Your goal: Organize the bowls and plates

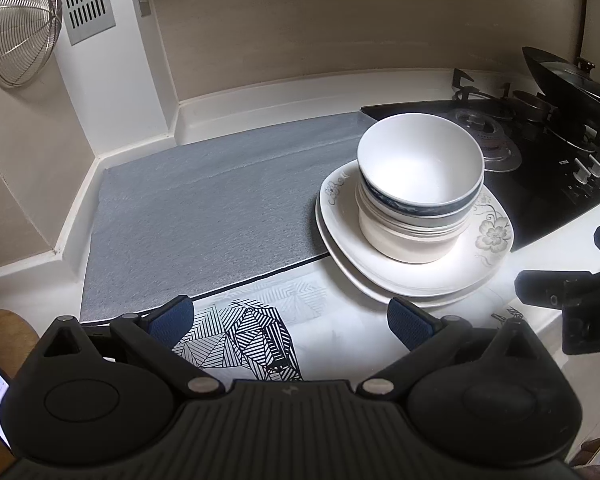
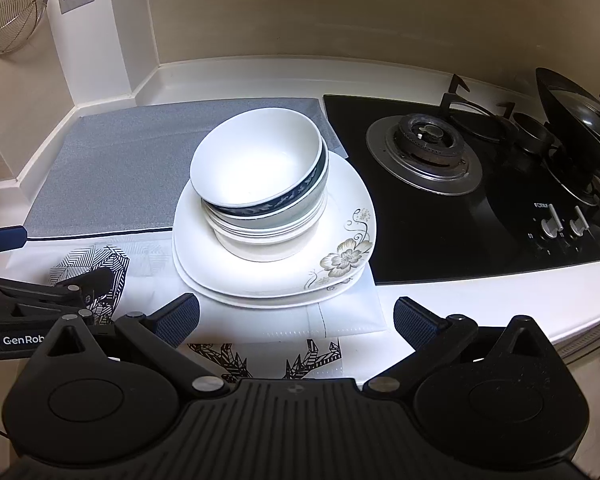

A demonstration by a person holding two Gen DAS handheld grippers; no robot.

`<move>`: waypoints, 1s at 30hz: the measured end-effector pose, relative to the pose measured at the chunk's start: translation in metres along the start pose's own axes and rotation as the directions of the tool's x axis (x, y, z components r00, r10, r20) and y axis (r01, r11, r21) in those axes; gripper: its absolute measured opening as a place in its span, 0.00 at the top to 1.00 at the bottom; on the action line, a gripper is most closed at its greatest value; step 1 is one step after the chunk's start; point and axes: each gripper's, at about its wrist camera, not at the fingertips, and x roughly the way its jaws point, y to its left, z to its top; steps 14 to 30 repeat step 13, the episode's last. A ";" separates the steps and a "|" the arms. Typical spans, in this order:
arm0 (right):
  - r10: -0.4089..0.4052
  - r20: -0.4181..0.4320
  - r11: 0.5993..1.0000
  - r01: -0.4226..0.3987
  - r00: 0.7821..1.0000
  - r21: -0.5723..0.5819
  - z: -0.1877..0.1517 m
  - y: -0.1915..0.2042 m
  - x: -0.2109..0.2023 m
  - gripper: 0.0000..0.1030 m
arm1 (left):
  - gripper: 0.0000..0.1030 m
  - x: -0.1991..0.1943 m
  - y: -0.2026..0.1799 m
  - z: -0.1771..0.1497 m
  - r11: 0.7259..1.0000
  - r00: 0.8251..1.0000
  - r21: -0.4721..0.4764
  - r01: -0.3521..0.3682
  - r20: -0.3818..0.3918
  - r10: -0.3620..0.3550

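A stack of bowls [image 1: 420, 184] [image 2: 260, 184], white on top with a blue-banded one under it, sits on stacked white plates with a flower print [image 1: 484, 256] [image 2: 340, 256]. The stack stands on the counter by the stove. My left gripper [image 1: 292, 320] is open and empty, to the left of and in front of the plates. My right gripper [image 2: 296, 318] is open and empty, just in front of the plates' near edge. The right gripper also shows at the right edge of the left wrist view [image 1: 572, 296], and the left gripper shows at the left edge of the right wrist view [image 2: 40, 296].
A grey mat [image 1: 204, 216] [image 2: 112, 172] covers the counter to the left of the stack. A white cloth with black line patterns [image 1: 252, 332] [image 2: 100, 268] lies at the front. A black gas stove [image 2: 460, 192] with a lidded wok [image 2: 580, 120] is to the right. A wire strainer [image 1: 20, 32] hangs on the wall.
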 end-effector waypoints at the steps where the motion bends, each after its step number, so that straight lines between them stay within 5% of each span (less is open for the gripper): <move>1: -0.001 0.001 1.000 0.001 1.000 0.001 0.000 0.000 -0.001 0.00 | 0.00 0.000 -0.001 0.000 1.000 1.000 0.002 0.001 0.002 -0.001; 30: -0.003 0.012 1.000 0.003 1.000 0.011 -0.003 -0.006 -0.008 0.00 | 0.00 -0.005 -0.009 -0.001 0.999 1.000 0.038 0.002 0.021 -0.003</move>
